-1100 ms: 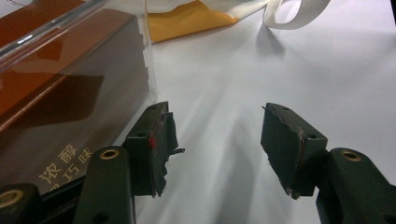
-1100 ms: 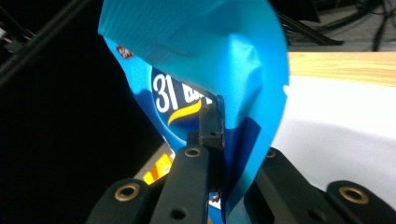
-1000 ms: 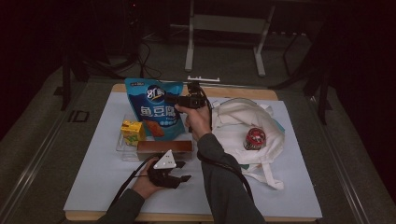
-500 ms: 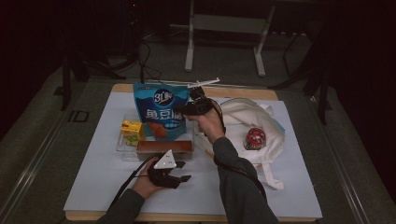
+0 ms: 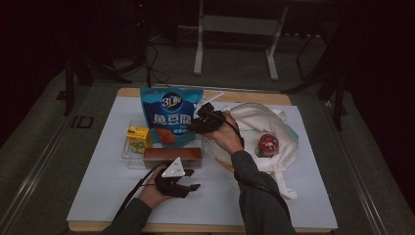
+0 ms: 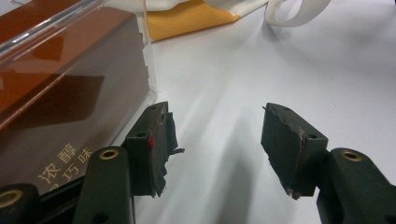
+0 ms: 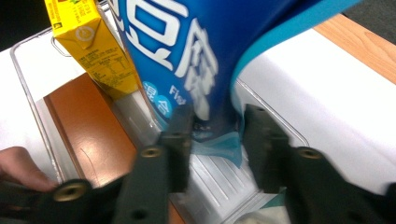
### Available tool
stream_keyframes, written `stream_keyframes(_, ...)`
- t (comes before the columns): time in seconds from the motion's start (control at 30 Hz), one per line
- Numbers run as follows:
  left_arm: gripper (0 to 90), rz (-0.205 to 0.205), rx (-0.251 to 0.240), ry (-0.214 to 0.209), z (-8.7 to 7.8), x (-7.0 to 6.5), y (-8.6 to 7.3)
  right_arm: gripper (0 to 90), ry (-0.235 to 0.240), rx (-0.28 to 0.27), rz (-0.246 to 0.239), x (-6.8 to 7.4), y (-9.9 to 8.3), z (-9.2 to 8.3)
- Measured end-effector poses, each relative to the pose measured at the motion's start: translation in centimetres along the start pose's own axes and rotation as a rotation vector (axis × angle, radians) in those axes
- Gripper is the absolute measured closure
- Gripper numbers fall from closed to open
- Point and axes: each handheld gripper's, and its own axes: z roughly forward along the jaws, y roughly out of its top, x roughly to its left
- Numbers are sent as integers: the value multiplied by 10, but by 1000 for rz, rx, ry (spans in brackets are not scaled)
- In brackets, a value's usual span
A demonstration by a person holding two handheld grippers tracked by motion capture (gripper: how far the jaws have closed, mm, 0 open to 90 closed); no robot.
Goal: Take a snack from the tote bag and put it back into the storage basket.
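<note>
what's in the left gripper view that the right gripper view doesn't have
Left gripper view: the left gripper with jaws open over the bare white table cover, an orange envelope and a white bag strap.
Right gripper view: the blue snack pouch, a yellow drink carton and a fingertip.
Both: the clear tray with the brown box in it.

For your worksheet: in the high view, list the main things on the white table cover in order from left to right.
Yellow carton → blue snack bag → right tongs → white cloth bag → red round thing lying on the bag.
</note>
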Motion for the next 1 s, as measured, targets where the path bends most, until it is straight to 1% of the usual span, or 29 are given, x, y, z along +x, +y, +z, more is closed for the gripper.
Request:
stream_keyframes(0.1, 423, 1, 1, 0, 0, 0, 0, 739, -24, 0, -14, 3, 1, 2)
stream_keyframes(0.13, 423, 1, 1, 0, 0, 0, 0, 749, -34, 1, -23, 4, 2, 2)
stream_keyframes(0.2, 423, 3, 2, -1, 0, 0, 0, 755, -42, 3, -22, 6, 4, 4)
stream_keyframes(0.27, 423, 3, 5, 0, 0, 0, 0, 759, -40, 4, -29, 8, 5, 5)
stream_keyframes(0.37, 423, -1, 4, -1, 0, 0, 0, 760, -43, 1, -29, 12, 7, 8)
stream_keyframes(0.57, 423, 1, 3, -2, 0, 0, 0, 760, -35, -6, -36, 20, 13, 15)
stream_keyframes(0.67, 423, -1, 3, -3, 0, 0, 0, 759, -26, -16, -30, 24, 16, 18)
stream_keyframes(0.7, 423, -2, 3, -3, 0, 0, 0, 757, -22, -23, -23, 25, 17, 18)
stream_keyframes(0.77, 423, -1, 4, -4, 0, 0, 0, 753, -22, -21, -30, 25, 18, 18)
stream_keyframes(0.87, 423, -4, 2, -6, 0, 0, 0, 741, -27, -8, -28, 25, 16, 18)
stream_keyframes(1.0, 423, -3, 4, -7, 0, 0, 0, 715, -22, -16, -16, 21, 14, 17)
